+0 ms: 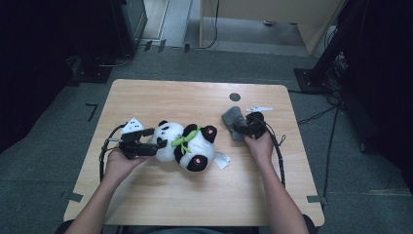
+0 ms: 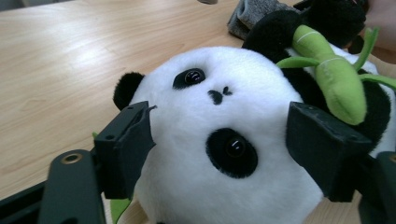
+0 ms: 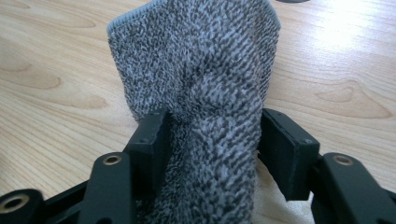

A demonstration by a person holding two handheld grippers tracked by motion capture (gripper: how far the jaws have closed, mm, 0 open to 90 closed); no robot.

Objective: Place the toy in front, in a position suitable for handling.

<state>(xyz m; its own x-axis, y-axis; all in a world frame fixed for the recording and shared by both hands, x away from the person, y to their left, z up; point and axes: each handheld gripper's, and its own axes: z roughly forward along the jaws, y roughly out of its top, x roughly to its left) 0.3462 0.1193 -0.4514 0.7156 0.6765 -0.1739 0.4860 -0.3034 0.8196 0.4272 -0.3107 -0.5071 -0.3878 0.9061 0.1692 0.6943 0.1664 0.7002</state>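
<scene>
Table (image 1: 146, 204): pale wood, rounded corners, a dark round hole near its 1 o'clock edge.

Plush panda (image 1: 187, 144): white and black, lying on its back at table centre, long axis running from 10 o'clock (head) to 4 o'clock (feet). A green bamboo stalk (image 2: 338, 77) lies across its chest; a white tag sticks out at the foot end.

Grey cloth (image 3: 205, 93): terry weave, bunched, at 2 o'clock from the panda and a little apart from it.

Left gripper (image 2: 219, 149): jaws spread wide around the panda's head, pads pressing into the fur on both cheeks, so it appears to have the head in its hold.

Right gripper (image 3: 212, 144): jaws partly closed, pinching a fold of the cloth between them.

Governing relation: the panda lies at 8 o'clock from the cloth-bearing gripper; judged, wiping calls for that hand to travel leftward while the left one steadies the head.
</scene>
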